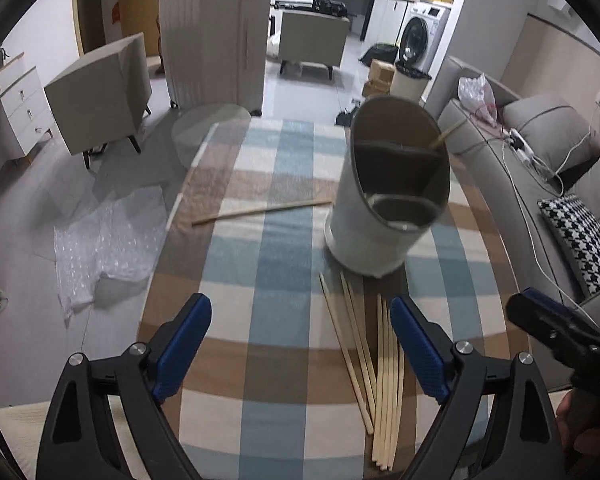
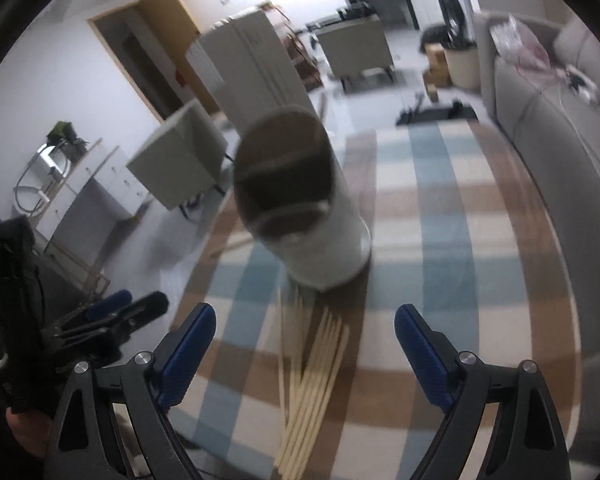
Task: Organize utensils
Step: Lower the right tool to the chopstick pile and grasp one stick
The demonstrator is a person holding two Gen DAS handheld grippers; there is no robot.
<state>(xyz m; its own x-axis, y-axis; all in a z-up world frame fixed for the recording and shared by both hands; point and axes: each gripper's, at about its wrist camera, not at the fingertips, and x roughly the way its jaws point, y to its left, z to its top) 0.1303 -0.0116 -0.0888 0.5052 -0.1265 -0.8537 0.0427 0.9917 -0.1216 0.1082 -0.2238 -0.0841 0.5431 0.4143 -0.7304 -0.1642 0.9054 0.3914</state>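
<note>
Both tools gaping, empty: right tool (image 2: 305,354) straddling chopstick bundle (image 2: 308,380), long axis 12–6; left tool (image 1: 300,346) has bundle at 3.

**Count by kind**

- Chopsticks in the loose bundle (image 1: 380,364) on the checked tablecloth (image 1: 276,280): about eight; they overlap, so the exact number is unclear.
- Single chopstick (image 1: 260,211) lying apart on the cloth: one.
- Stick in holder's rear compartment (image 1: 446,133): one.
- Utensil holder (image 1: 384,200): one, a grey cylinder with two compartments.
- Grippers: two, the left gripper (image 1: 300,344) and the right gripper (image 2: 305,354), each with two blue-padded fingers.
- Grey armchairs (image 1: 100,92): two.
- Sofa (image 1: 540,184): one, with one houndstooth cushion (image 1: 584,240).
- Washing machine (image 1: 420,36): one.
- Bubble wrap sheet (image 1: 100,248): one.
</note>
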